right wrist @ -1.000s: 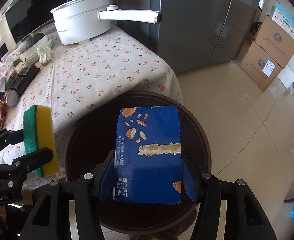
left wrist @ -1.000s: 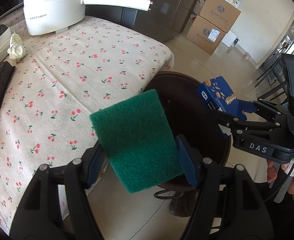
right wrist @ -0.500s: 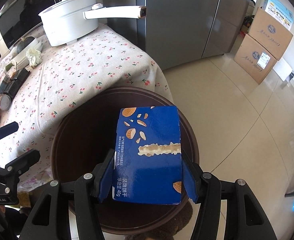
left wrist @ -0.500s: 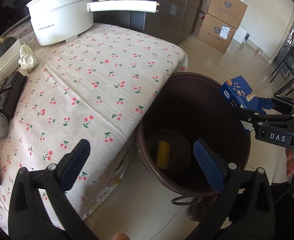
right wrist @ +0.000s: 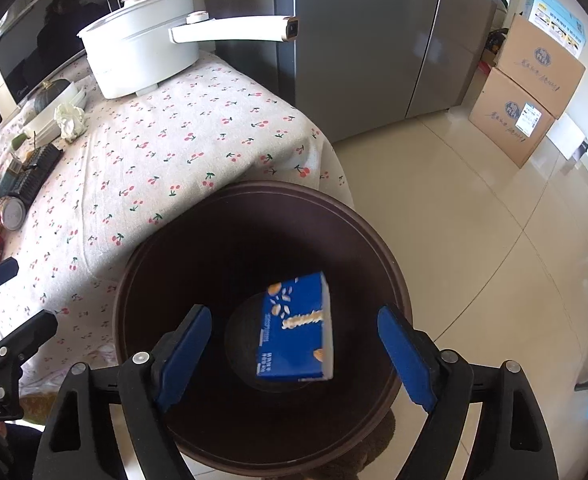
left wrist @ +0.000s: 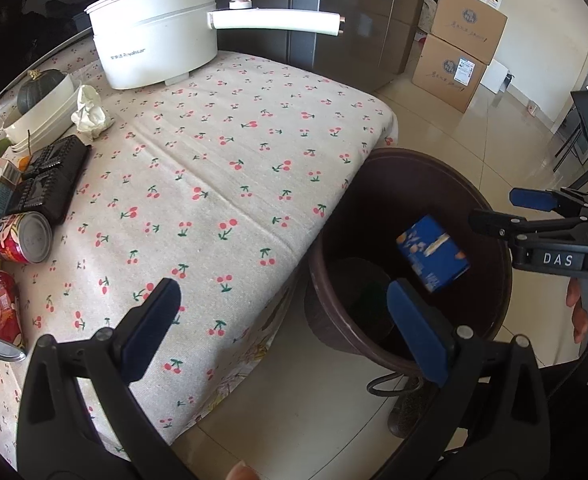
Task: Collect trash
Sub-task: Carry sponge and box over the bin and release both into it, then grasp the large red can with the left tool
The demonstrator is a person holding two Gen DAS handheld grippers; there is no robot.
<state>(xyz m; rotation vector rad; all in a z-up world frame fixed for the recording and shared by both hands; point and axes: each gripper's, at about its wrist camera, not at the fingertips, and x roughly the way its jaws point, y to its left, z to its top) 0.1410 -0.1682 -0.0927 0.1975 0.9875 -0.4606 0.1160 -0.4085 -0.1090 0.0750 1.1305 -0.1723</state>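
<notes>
My right tool [right wrist: 289, 344] has just been opening; its jaws now stand wide at the bottom of the frame, and the blue snack box [right wrist: 296, 330] hangs loose between them, inside the brown bin [right wrist: 390, 256], touching neither pad. My left tool [left wrist: 281, 324] gapes wide and empty at lower centre, over the table [left wrist: 213, 184] edge.

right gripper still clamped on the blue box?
No. The right gripper has just opened, and the blue box is falling free inside the brown bin.
</notes>
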